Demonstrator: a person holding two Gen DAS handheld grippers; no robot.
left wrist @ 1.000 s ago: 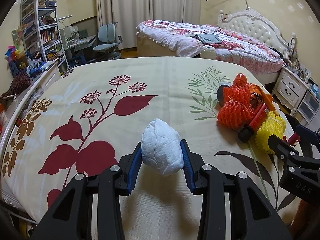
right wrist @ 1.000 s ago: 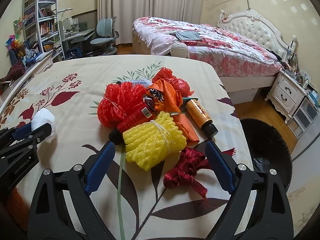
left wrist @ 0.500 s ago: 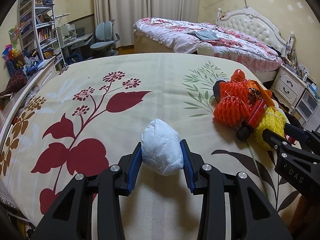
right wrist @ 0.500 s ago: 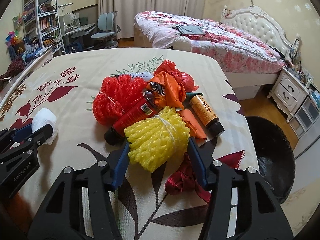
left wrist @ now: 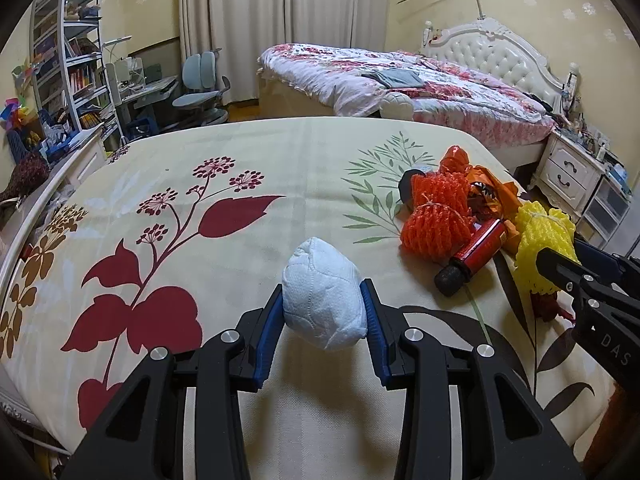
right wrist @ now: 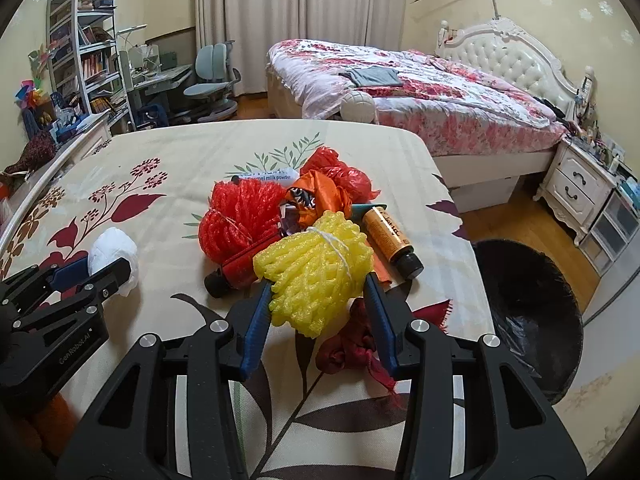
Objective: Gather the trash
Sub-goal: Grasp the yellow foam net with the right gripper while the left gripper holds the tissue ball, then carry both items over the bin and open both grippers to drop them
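Left wrist view. We hold the left gripper [left wrist: 323,312] clamped on a white paper wad [left wrist: 323,293]; both blue pads press its sides, and the wad is lifted clear of the floral bed sheet [left wrist: 248,160]. At 2 o'clock from the wad lies the trash pile: an orange foam net [left wrist: 438,220], a red bottle [left wrist: 474,254] with a black cap toward us, and a yellow foam net [left wrist: 540,236]. The right gripper [left wrist: 568,266] enters at 3 o'clock, its body marked "DAS"; the rest of the lettering is cut off.

Right wrist view. The right gripper [right wrist: 318,300] has its jaws closing, and the yellow foam net [right wrist: 316,268], tied with white string, sits between the blue pads, which touch its sides. We read these labels:
- "GenRobot.AI" on the left gripper [right wrist: 106,268] at 9 o'clock, which carries the white paper wad [right wrist: 112,250].
- "...el milk powder" on a white packet [right wrist: 268,176] at 12 o'clock, partly hidden behind the orange foam net [right wrist: 240,216].
- An orange bottle [right wrist: 390,236] at 1 o'clock bears dark lettering too small to read.

A crumpled orange wrapper [right wrist: 316,196] and a red plastic bag [right wrist: 338,170] lie behind the yellow net. A dark red ribbon [right wrist: 352,350] lies on the sheet under the gripper.

Containers: a black-lined trash bin [right wrist: 532,312] stands on the floor at 3 o'clock, beside the bed edge. Its visible interior shows only the dark liner.
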